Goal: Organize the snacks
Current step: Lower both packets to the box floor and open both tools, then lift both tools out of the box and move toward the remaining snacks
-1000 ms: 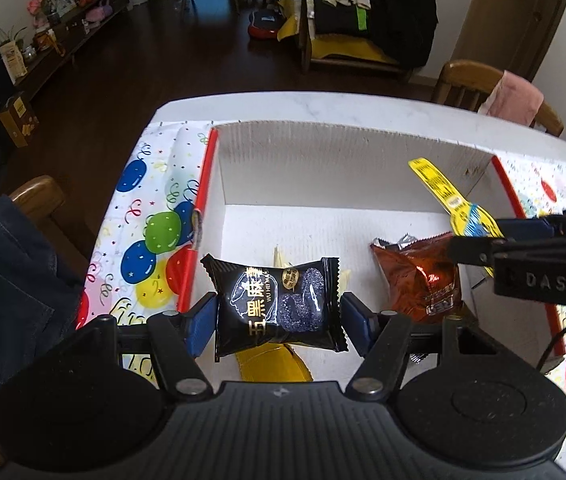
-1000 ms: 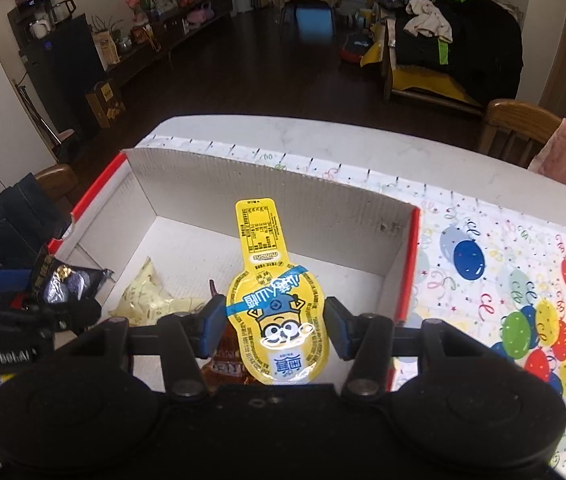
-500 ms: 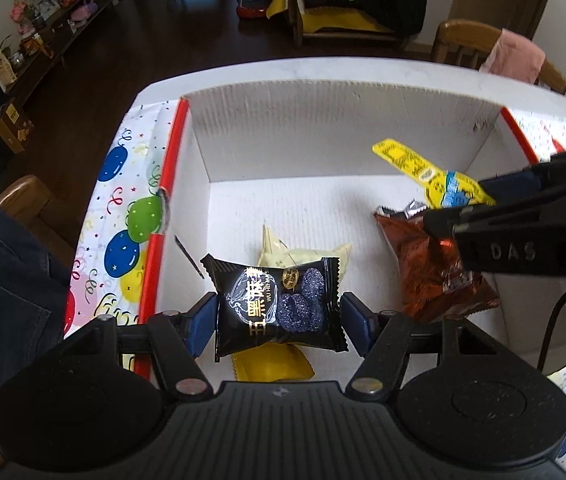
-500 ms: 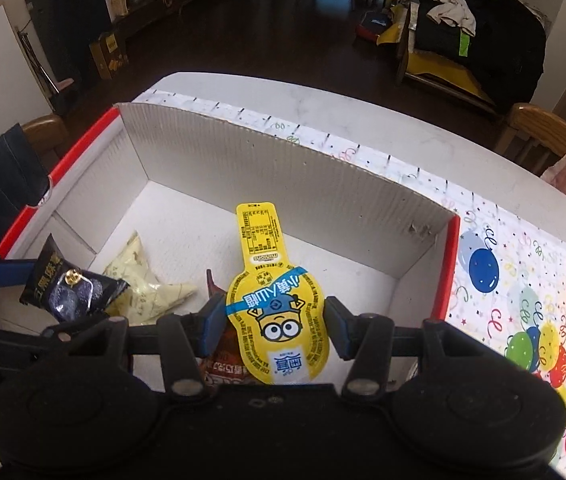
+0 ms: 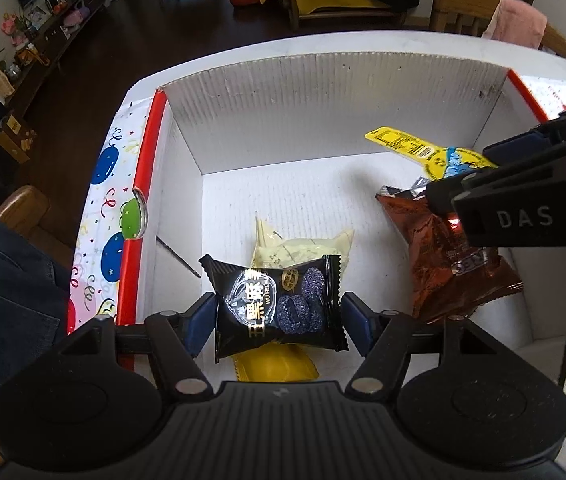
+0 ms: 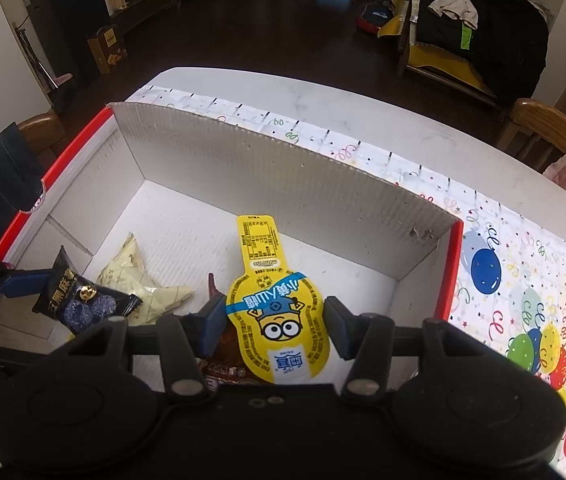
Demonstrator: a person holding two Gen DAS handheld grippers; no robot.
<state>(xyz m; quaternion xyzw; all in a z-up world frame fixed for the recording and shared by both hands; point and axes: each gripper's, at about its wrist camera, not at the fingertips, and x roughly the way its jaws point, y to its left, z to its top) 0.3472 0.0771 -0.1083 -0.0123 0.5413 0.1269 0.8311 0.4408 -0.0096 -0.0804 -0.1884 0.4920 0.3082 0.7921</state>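
my left claw (image 5: 279,316) pinches a black snack packet (image 5: 277,306) over the near left part of the white cardboard box (image 5: 323,92). my right claw (image 6: 271,322) pinches a yellow minion pouch (image 6: 279,320) over the box's right side. on the box floor lie a pale yellow packet (image 5: 303,246), a brown packet (image 5: 451,264) under the right claw, and a yellow wrapper (image 5: 279,364) under my left claw. the box sits on the bench (image 6: 363,104), on a balloon-print cloth (image 6: 523,280). wooden chairs (image 6: 543,128) stand around the bench.

Both wrist views look steeply down, close in, sharing the white box (image 5: 323,120) (image 6: 283,184) interior from opposite ends.
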